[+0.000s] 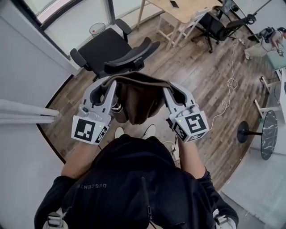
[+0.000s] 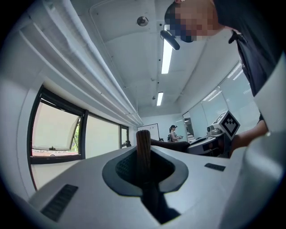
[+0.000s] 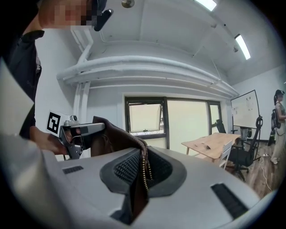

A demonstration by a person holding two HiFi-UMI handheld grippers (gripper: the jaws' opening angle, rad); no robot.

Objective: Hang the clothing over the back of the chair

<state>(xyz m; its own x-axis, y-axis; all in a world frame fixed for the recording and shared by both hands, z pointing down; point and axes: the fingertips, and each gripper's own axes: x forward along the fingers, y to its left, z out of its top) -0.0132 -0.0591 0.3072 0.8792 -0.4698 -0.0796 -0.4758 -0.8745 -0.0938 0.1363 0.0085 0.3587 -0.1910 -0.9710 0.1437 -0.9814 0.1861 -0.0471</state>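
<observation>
Clothing (image 1: 139, 100): brown garment, held up and stretched between the two grippers in front of the person's chest, lower part hanging slack.

- Left gripper (image 1: 112, 84): jaws clamped on the garment's edge at 9 o'clock. The left gripper view shows a folded brown strip standing up between the pads, which are nearly together.
- Right gripper (image 1: 166, 91): jaws clamped on the opposite edge at 3 o'clock. The right gripper view shows brown fabric with a brass zipper (image 3: 144, 167) pinched between the pads.
- Both grippers point roughly level, away from the person, toward 12 o'clock in the head view.
- Chair (image 1: 105, 47): black office chair at 12 o'clock of the garment, seat empty, armrests at about 10 and 2 o'clock of the seat. Its curved chair back (image 1: 132, 56) is on the near side, facing the person.
- The garment's top edge sits just at 6 o'clock of the chair back. Cannot tell if they touch. Nothing is draped over the back.
- Wood floor (image 1: 196, 76) below; person's white shoes (image 1: 149, 131) show under the hanging fabric.
- Background: wooden table (image 1: 183, 11) at 1 o'clock, second black chair (image 1: 214, 27) beside it, loose white cable (image 1: 230, 85) at 3 o'clock, round dark side table (image 1: 269, 134) at 4 o'clock, all well apart from the garment.
</observation>
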